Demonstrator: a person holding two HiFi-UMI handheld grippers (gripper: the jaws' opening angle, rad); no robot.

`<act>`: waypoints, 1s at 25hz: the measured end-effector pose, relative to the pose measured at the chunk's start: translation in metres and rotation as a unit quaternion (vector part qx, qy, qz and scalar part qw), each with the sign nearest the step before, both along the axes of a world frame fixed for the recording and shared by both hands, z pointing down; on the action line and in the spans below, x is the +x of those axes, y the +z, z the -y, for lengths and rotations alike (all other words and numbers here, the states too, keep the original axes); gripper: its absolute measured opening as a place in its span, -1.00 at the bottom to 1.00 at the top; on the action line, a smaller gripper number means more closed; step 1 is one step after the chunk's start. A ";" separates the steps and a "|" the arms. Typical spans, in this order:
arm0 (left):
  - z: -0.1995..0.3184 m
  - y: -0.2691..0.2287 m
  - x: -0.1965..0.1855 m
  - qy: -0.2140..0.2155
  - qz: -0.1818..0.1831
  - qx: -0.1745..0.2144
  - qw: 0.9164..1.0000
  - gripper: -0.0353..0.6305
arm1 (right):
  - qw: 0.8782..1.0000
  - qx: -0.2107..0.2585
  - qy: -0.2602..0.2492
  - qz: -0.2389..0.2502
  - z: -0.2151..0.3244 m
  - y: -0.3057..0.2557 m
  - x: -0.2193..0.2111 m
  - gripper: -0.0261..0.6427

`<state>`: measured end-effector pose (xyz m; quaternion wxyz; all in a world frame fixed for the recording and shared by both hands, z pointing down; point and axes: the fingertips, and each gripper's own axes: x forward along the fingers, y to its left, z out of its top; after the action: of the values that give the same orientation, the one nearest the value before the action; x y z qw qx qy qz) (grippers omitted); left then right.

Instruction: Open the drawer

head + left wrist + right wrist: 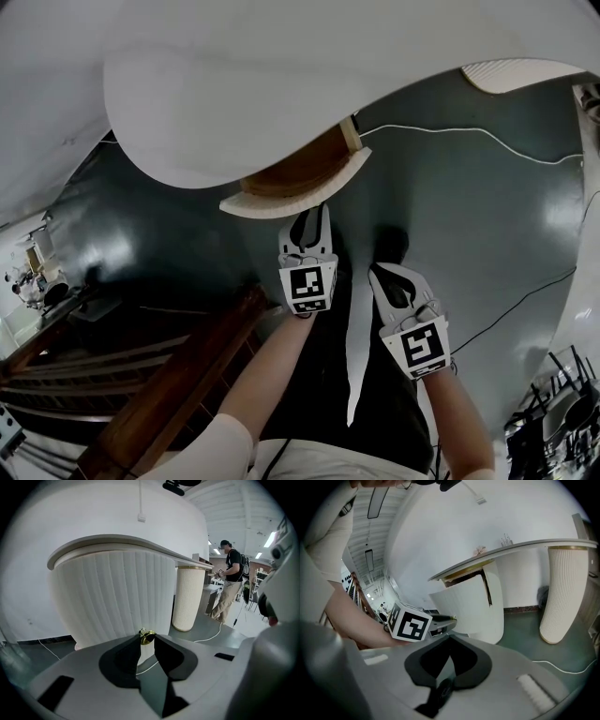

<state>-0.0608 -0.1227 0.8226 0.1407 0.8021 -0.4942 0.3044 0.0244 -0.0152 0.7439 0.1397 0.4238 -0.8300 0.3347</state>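
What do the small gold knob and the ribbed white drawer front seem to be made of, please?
The small round gold knob looks like polished brass or brass-plated metal: yellow and shiny. The ribbed white curved drawer front looks like matt painted wood or board; the drawer's brown inside suggests wood.

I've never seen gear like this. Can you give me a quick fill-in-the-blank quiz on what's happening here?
The left tool is clamped on a gold ____.
The drawer under the white desk stands partly ____.
The right tool, jaws together, holds ____.
Missing words: knob; open; nothing.
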 end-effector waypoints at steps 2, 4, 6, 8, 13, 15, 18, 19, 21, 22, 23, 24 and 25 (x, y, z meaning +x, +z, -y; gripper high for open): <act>-0.007 0.001 0.000 0.011 0.003 -0.006 1.000 -0.61 | 1.000 0.000 0.001 -0.001 -0.001 -0.002 0.001 -0.89; -0.012 0.001 0.000 0.020 0.006 -0.010 1.000 -0.62 | 1.000 0.002 -0.002 -0.005 -0.002 -0.005 0.002 -0.89; -0.016 0.001 0.000 0.026 0.007 -0.015 1.000 -0.62 | 1.000 0.003 -0.006 -0.010 -0.001 -0.008 0.004 -0.89; -0.018 0.001 0.001 0.032 0.009 -0.018 0.999 -0.62 | 1.000 0.003 -0.001 -0.010 0.000 -0.009 0.007 -0.89; -0.026 0.001 0.002 0.056 0.018 -0.021 0.998 -0.64 | 1.000 0.001 -0.002 -0.013 -0.001 -0.011 0.010 -0.89; -0.029 0.000 0.002 0.069 0.020 -0.020 0.997 -0.64 | 1.000 0.000 0.000 -0.012 -0.003 -0.011 0.009 -0.89; -0.033 0.001 0.004 0.087 0.021 -0.021 0.996 -0.65 | 1.000 -0.001 -0.002 -0.013 -0.003 -0.008 0.008 -0.89; -0.035 0.001 0.004 0.093 0.022 -0.023 0.995 -0.66 | 1.000 -0.002 -0.001 -0.012 -0.004 -0.007 0.007 -0.89; -0.040 0.002 0.003 0.104 0.025 -0.027 0.994 -0.66 | 1.000 -0.004 0.000 -0.011 -0.005 -0.007 0.007 -0.89; -0.043 0.002 0.004 0.111 0.027 -0.028 0.993 -0.66 | 1.000 -0.004 0.000 -0.011 -0.005 -0.007 0.007 -0.89; -0.046 0.002 0.004 0.117 0.030 -0.028 0.992 -0.67 | 1.000 -0.004 0.000 -0.010 -0.005 -0.008 0.007 -0.89; -0.048 0.003 0.004 0.122 0.032 -0.028 0.992 -0.67 | 1.000 -0.004 0.001 -0.010 -0.005 -0.008 0.007 -0.89; -0.051 0.003 0.003 0.127 0.033 -0.029 0.991 -0.67 | 1.000 -0.004 0.001 -0.011 -0.005 -0.007 0.006 -0.89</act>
<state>-0.0576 -0.0720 0.8260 0.1073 0.8436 -0.3834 0.3604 0.0309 -0.0106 0.7365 0.1498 0.4273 -0.8270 0.3332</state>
